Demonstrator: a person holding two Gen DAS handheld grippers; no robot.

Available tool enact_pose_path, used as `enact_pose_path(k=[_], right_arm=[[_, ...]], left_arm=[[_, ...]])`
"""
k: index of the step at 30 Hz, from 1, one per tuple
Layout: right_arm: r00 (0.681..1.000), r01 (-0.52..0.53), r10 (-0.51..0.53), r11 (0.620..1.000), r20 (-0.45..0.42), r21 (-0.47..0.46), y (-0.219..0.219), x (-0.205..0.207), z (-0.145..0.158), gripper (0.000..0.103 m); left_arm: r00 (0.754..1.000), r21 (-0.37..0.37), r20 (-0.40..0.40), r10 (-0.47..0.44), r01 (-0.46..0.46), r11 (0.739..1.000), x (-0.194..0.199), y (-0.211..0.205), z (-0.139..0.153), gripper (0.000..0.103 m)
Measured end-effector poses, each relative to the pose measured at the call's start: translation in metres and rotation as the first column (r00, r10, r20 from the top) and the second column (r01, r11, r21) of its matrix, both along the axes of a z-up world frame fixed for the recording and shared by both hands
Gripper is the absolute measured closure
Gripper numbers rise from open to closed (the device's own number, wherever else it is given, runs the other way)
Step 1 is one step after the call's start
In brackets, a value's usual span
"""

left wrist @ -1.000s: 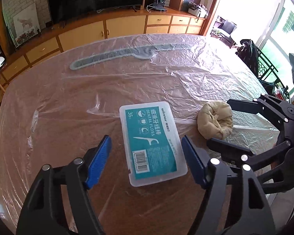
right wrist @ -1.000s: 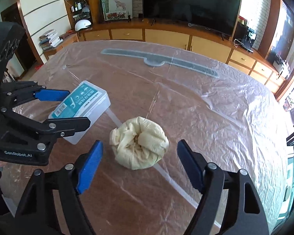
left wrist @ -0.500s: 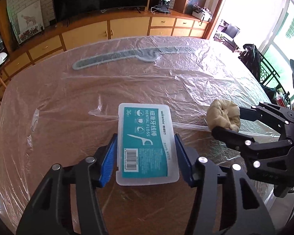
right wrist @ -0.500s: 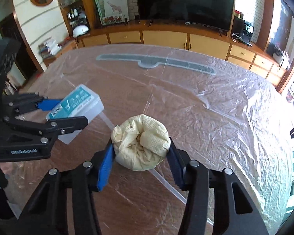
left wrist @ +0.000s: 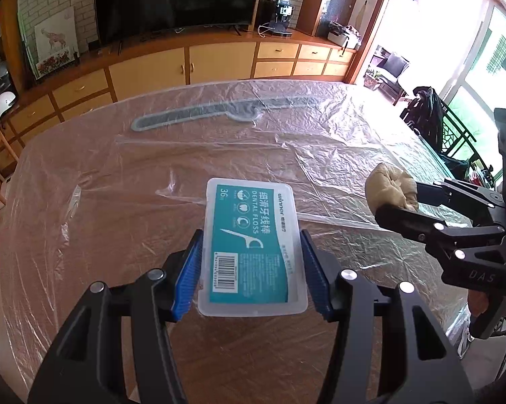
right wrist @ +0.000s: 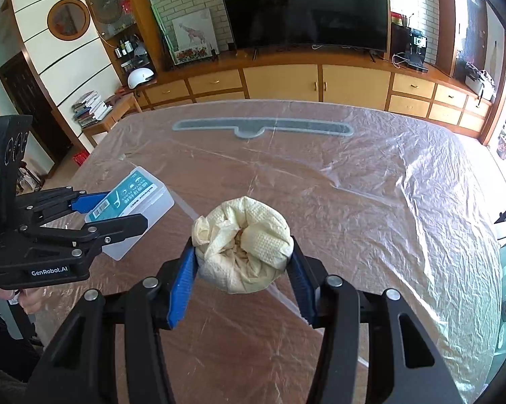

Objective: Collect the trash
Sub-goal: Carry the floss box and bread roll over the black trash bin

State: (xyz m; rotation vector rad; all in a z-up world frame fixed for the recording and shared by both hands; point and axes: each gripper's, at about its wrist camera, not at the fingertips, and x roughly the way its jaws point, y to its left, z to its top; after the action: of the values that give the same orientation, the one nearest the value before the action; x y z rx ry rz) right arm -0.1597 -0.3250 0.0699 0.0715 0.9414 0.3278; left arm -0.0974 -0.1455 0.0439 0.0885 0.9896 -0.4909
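My left gripper [left wrist: 251, 262] is shut on a clear plastic dental floss box [left wrist: 251, 245] with a teal label and holds it above the table. The box also shows in the right wrist view [right wrist: 131, 208], between the left gripper's fingers [right wrist: 118, 212]. My right gripper [right wrist: 242, 262] is shut on a crumpled cream-coloured glove ball [right wrist: 244, 242] and holds it above the table. In the left wrist view the ball [left wrist: 391, 190] sits in the right gripper [left wrist: 404, 202] at the right.
The wooden table [right wrist: 370, 202] is covered in wrinkled clear plastic sheeting. A long grey strip [right wrist: 263, 126] lies under the sheet at the far side. Cabinets and a television [right wrist: 303, 10] stand behind. A chair with dark clothing [left wrist: 428, 118] is at the right edge.
Both grippers closed, the left on the floss box and the right on the glove ball, then lifted them off the table.
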Motion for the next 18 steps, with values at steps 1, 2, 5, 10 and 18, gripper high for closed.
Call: enact_pose_path(k=[1, 2, 5, 10, 18], right_arm=[[1.0, 0.0, 0.0, 1.0, -0.001, 0.002, -0.001, -0.001, 0.001, 0.053], [1.0, -0.001, 0.001, 1.0, -0.002, 0.008, -0.001, -0.003, 0.001, 0.053], [1.0, -0.002, 0.002, 1.0, -0.004, 0.024, -0.002, -0.008, 0.003, 0.053], [1.0, -0.011, 0.011, 0.998, -0.01, 0.054, -0.003, -0.019, 0.008, 0.053], [0.999, -0.036, 0.037, 0.995, -0.017, 0.098, -0.003, -0.043, 0.018, 0.053]], left_arm=[[1.0, -0.001, 0.0, -0.001, 0.001, 1.0, -0.001, 0.001, 0.0, 0.047], [1.0, -0.002, 0.001, 0.0, 0.0, 1.0, -0.004, 0.001, 0.001, 0.047], [1.0, -0.005, 0.002, -0.001, 0.001, 1.0, -0.009, 0.003, 0.004, 0.047], [1.0, -0.015, 0.009, -0.001, 0.001, 1.0, -0.024, 0.008, 0.008, 0.047], [1.0, -0.046, 0.015, 0.001, 0.0, 0.999, -0.053, 0.02, 0.019, 0.047]])
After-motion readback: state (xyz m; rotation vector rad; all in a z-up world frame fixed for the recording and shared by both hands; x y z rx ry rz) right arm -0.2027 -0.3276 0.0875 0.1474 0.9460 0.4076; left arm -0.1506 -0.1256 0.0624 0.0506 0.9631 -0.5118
